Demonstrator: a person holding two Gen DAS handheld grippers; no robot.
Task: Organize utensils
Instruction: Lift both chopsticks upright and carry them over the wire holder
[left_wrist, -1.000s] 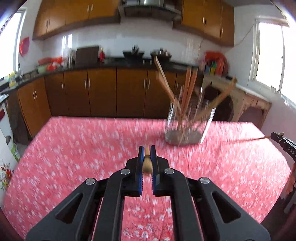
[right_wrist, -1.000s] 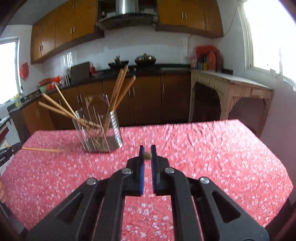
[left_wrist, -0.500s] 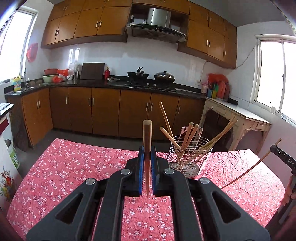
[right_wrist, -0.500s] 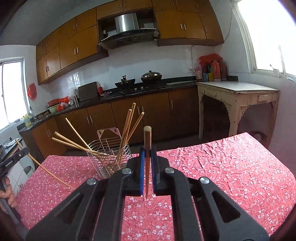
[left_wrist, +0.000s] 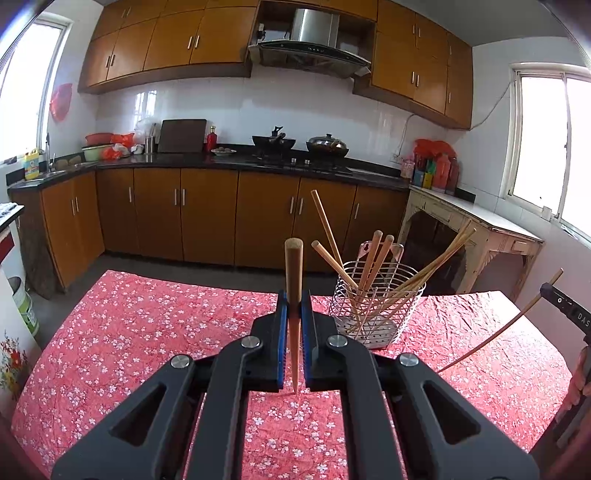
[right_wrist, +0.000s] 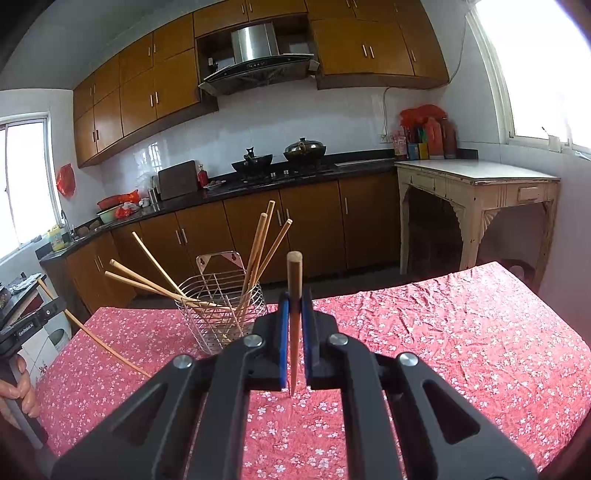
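Across my red floral tablecloth (left_wrist: 147, 332) nothing lay loose. The wire basket (left_wrist: 376, 314) already held most chopsticks (right_wrist: 255, 258). Two remained: my left gripper (left_wrist: 294, 314) clenched one chopstick (left_wrist: 294, 280) upright, my right gripper (right_wrist: 294, 317) pinched the other chopstick (right_wrist: 294, 284), neither dropped in yet.

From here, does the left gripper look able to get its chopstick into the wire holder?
Probably yes. The left gripper is shut on its chopstick, and nothing stands between it and the wire holder. The holder's top is open, though chopsticks already inside lean across it.
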